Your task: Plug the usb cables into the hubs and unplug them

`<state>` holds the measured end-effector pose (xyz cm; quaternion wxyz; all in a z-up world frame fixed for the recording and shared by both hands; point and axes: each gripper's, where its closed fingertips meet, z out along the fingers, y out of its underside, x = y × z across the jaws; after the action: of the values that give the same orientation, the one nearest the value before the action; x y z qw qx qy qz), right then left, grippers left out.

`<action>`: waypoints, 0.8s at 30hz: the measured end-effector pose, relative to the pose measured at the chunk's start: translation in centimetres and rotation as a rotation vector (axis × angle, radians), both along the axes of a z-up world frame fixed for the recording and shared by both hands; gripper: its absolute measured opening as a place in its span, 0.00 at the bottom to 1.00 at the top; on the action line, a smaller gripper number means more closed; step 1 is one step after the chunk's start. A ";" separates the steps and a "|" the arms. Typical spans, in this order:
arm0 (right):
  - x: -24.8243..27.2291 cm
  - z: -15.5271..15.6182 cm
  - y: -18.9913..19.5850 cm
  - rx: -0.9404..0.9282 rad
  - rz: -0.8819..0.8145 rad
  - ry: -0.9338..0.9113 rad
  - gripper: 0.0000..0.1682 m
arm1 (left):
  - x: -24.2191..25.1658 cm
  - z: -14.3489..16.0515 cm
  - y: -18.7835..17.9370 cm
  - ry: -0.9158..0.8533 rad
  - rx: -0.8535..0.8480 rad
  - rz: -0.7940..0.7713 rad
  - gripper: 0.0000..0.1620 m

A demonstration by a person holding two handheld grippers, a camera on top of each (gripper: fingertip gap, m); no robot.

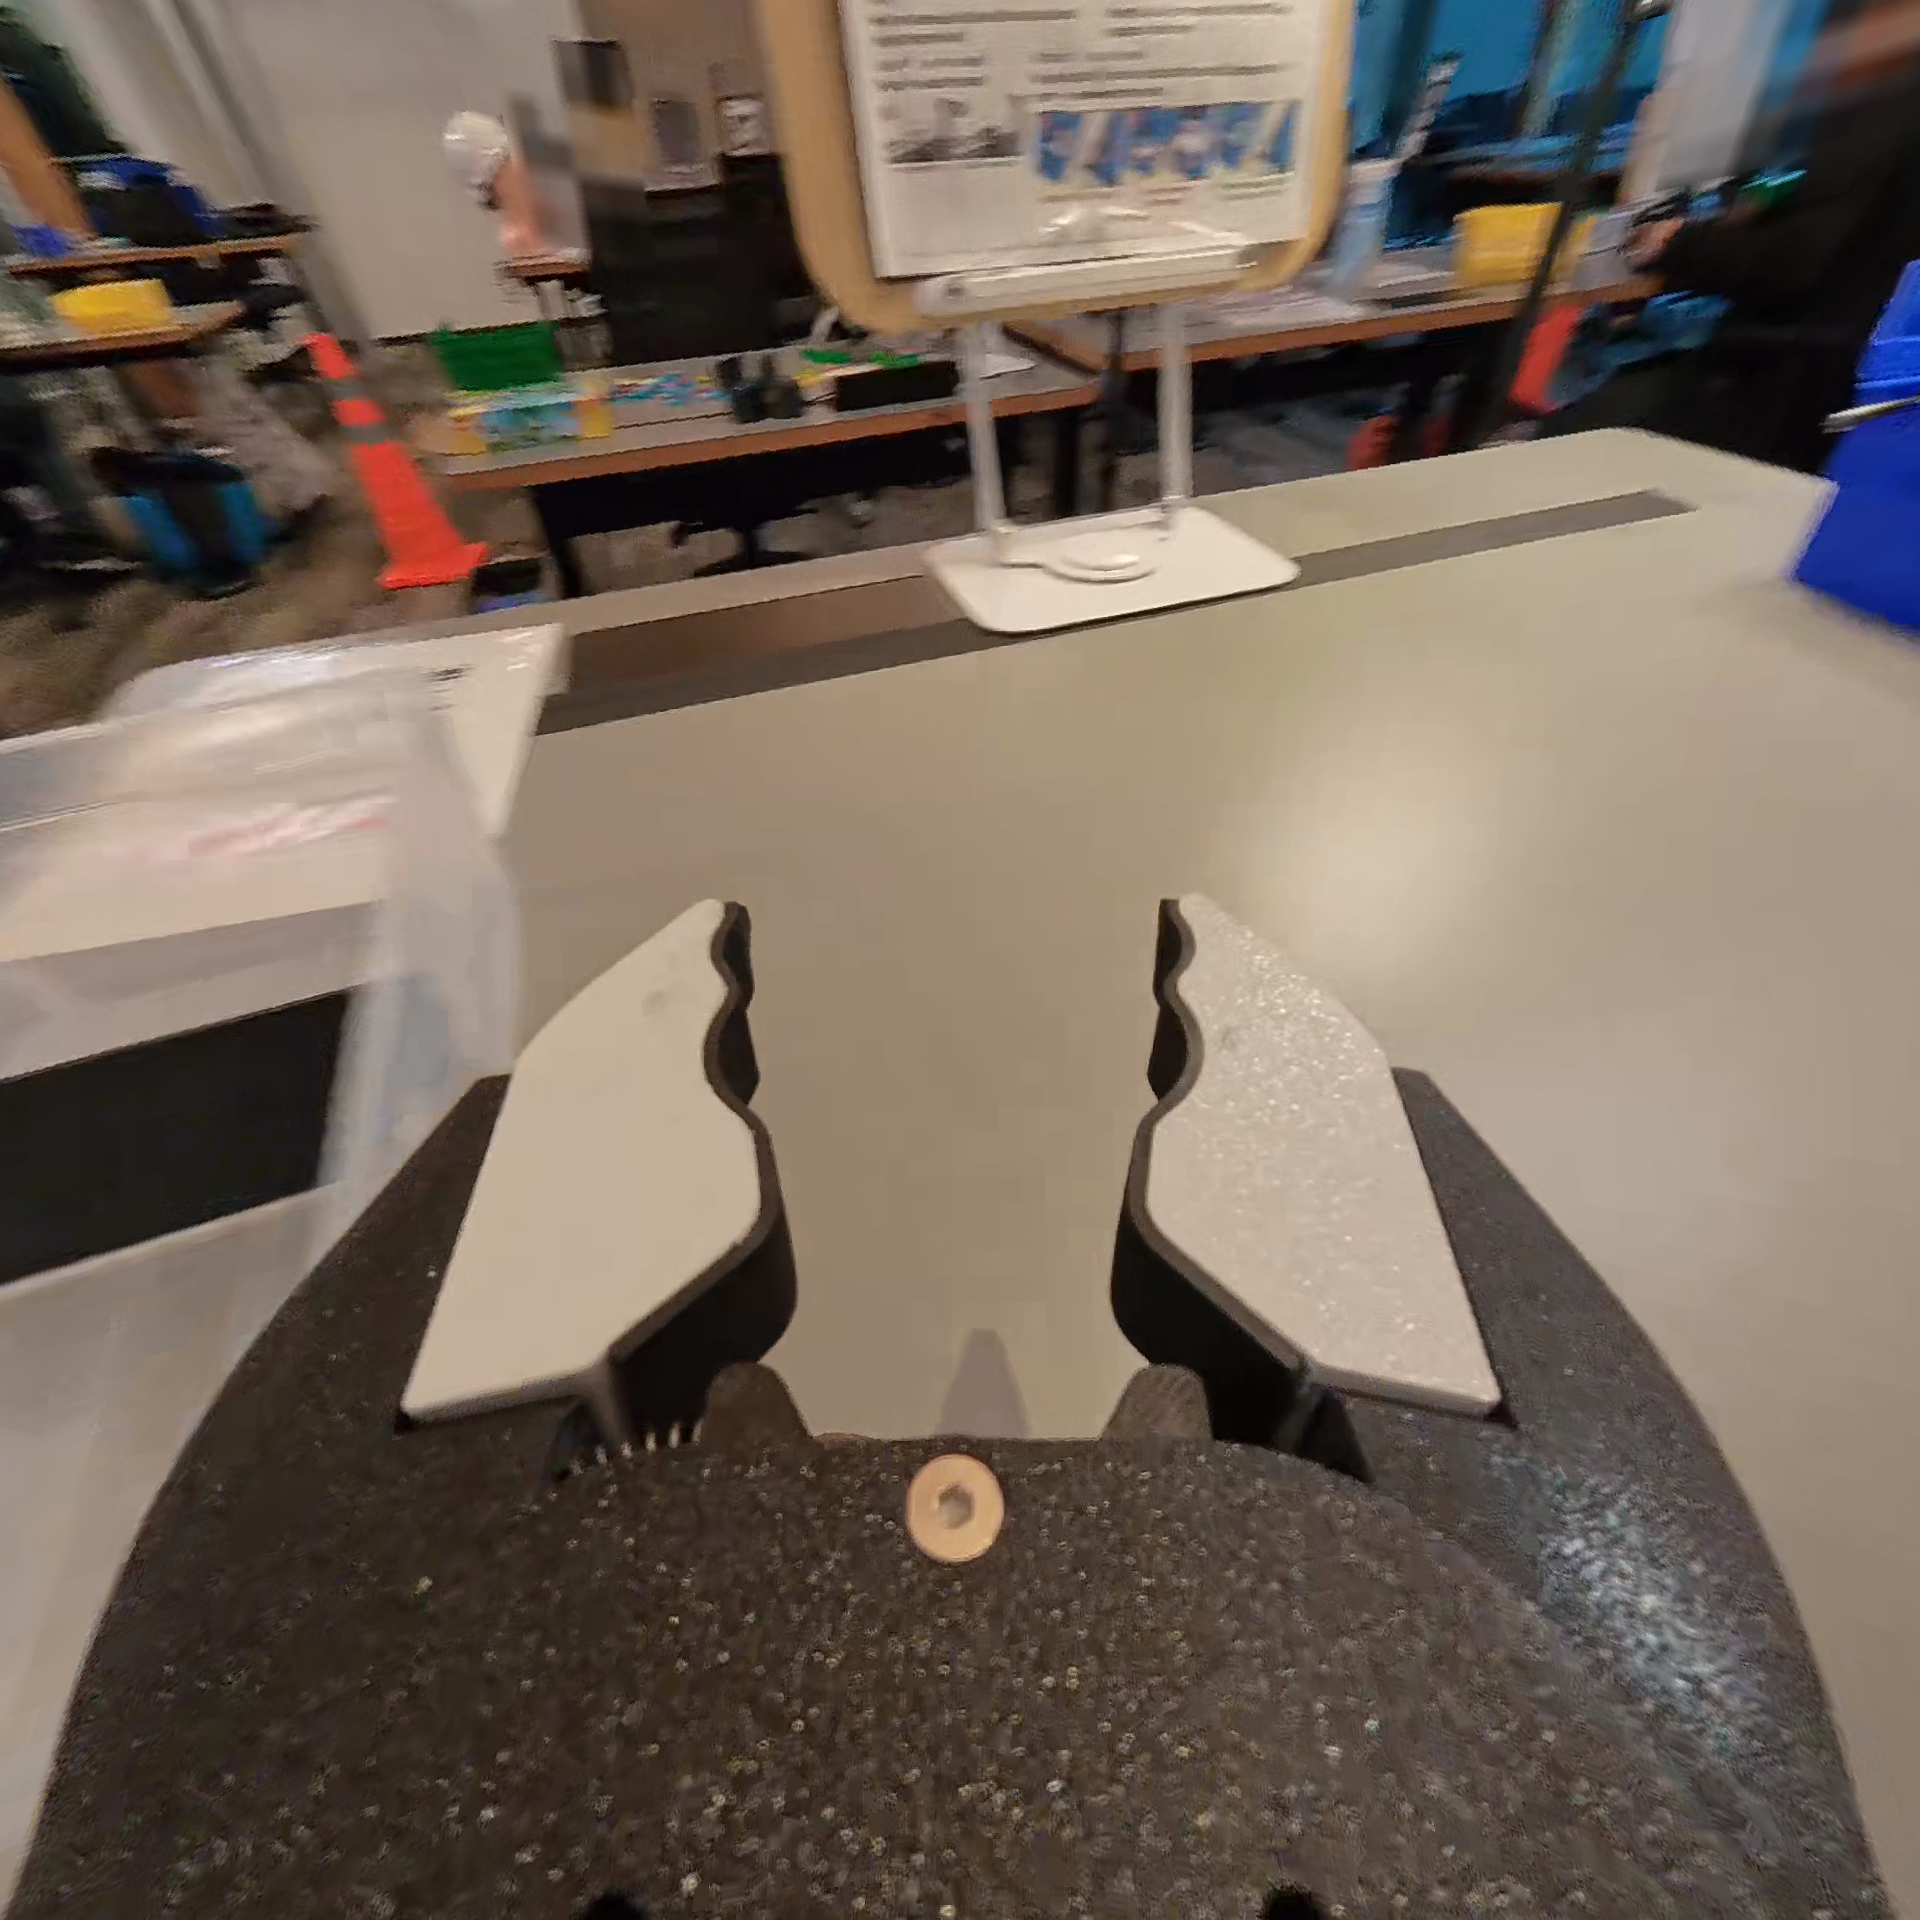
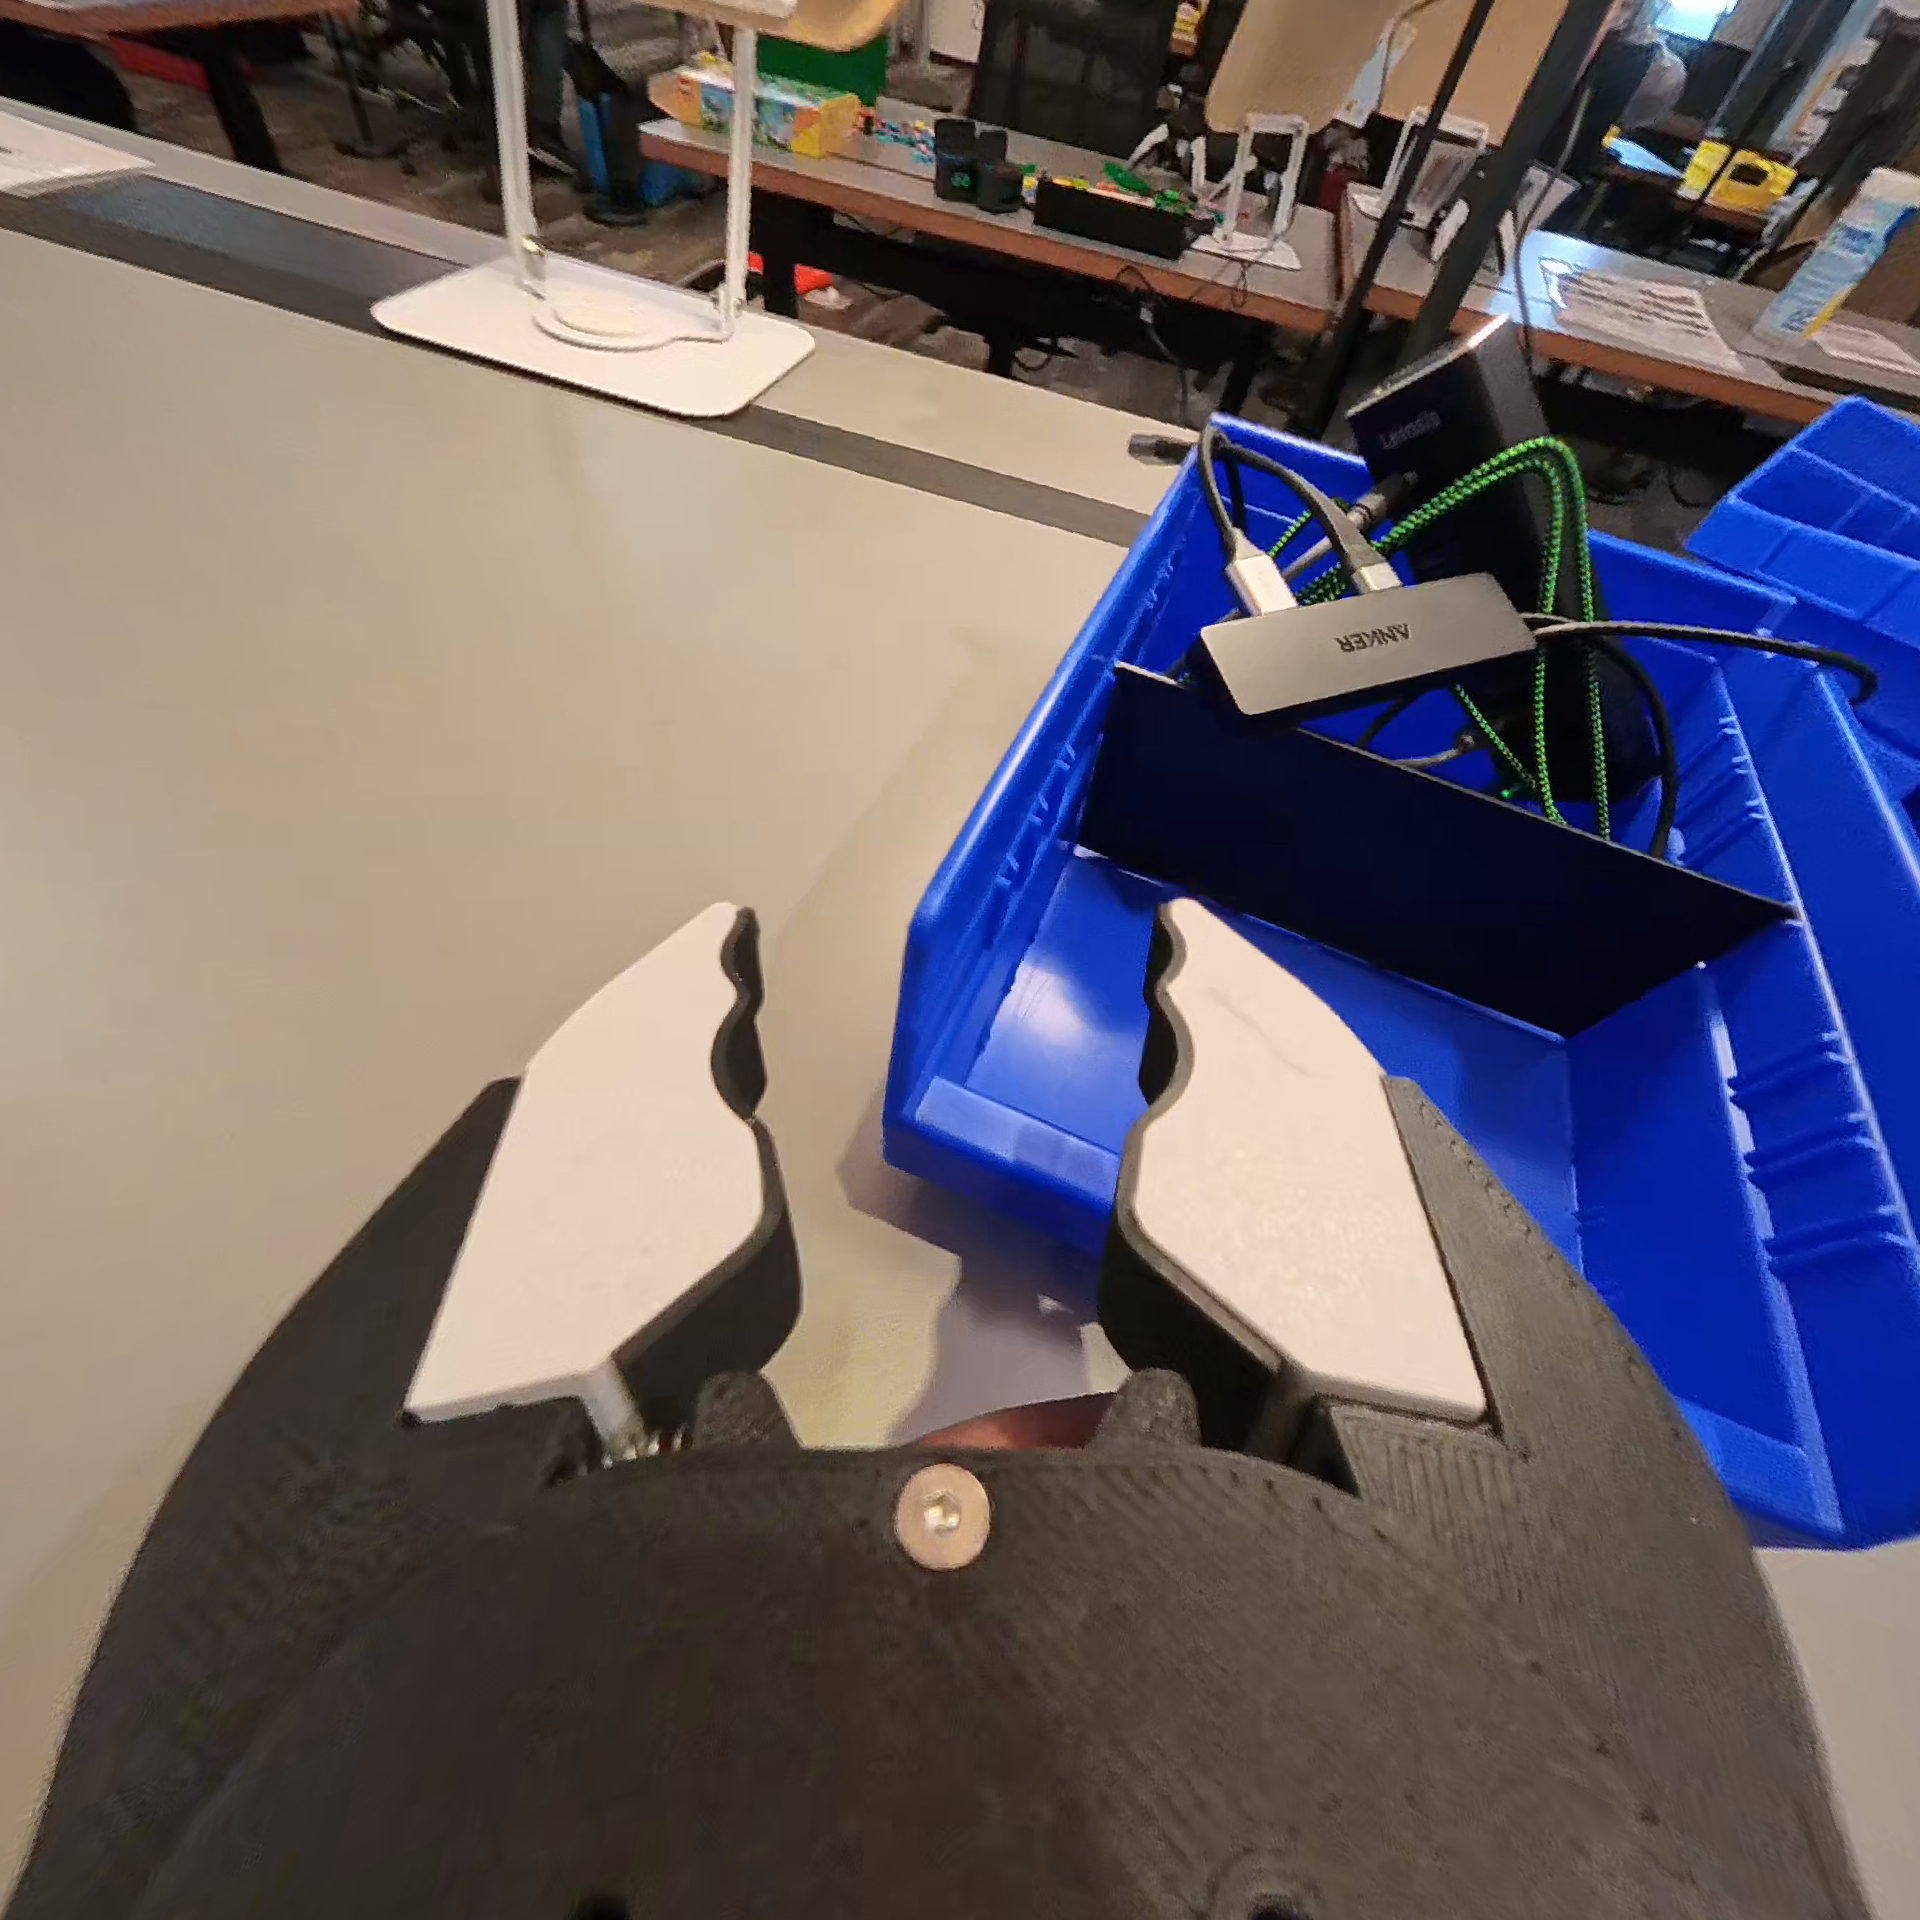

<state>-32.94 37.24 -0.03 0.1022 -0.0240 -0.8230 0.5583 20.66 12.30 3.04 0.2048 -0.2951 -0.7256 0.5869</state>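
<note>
Blue bin (image 2: 997, 997) at 2 o'clock of right gripper (image 2: 951, 914); flat grey hub (image 2: 1361, 639) and tangled cables (image 2: 1538, 540) inside, behind divider (image 2: 1403, 852). Right gripper and left gripper (image 1: 951, 914) both agape, empty. Risk: snagged cables dragging hub during pull.

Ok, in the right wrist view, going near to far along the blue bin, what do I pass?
Open right claw → bin's empty front compartment → dark divider → flat grey hub with plugged cables → black box among green braided cable.
</note>
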 end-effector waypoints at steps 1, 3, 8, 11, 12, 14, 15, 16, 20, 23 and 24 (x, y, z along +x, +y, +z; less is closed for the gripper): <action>-0.1 -0.1 -0.1 0.004 -0.014 0.002 0.42 | 2.0 0.3 -0.8 -0.024 0.012 0.063 0.46; -0.2 0.0 -0.1 -0.010 -0.029 0.008 0.41 | 5.7 0.3 -1.8 -0.063 0.063 0.163 0.47; -0.9 -0.3 0.6 0.004 -0.080 0.027 0.41 | 10.9 -1.5 -2.2 -0.068 0.148 0.283 0.47; -1.7 -0.8 1.0 0.048 -0.119 0.034 0.41 | 12.4 -3.0 -2.8 -0.075 0.196 0.326 0.47; -1.7 -1.0 1.0 0.050 -0.120 0.021 0.40 | 12.4 -3.5 -2.9 -0.074 0.213 0.318 0.47; -1.7 -1.1 0.6 0.043 -0.105 -0.013 0.38 | 12.1 -4.9 -3.0 -0.100 0.258 0.291 0.45; -1.6 -1.3 0.4 0.043 -0.098 -0.026 0.37 | 12.1 -5.7 -3.0 -0.125 0.281 0.283 0.45; -1.6 -1.4 0.1 0.048 -0.097 -0.032 0.36 | 12.1 -6.3 -3.1 -0.152 0.296 0.282 0.43; -1.5 -1.7 -1.0 0.059 -0.095 -0.011 0.26 | 12.4 -7.2 -3.4 -0.189 0.311 0.287 0.31; -1.3 -1.6 -1.7 0.053 -0.103 0.014 0.18 | 12.3 -7.6 -3.3 -0.206 0.321 0.270 0.19; -1.3 -1.5 -1.8 0.055 -0.112 0.026 0.17 | 12.4 -7.8 -3.2 -0.221 0.324 0.267 0.16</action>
<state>-34.24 35.40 -1.56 0.1446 -0.0597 -0.8339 0.5293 33.09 9.09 -4.72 0.0893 -0.2225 -0.8609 0.4488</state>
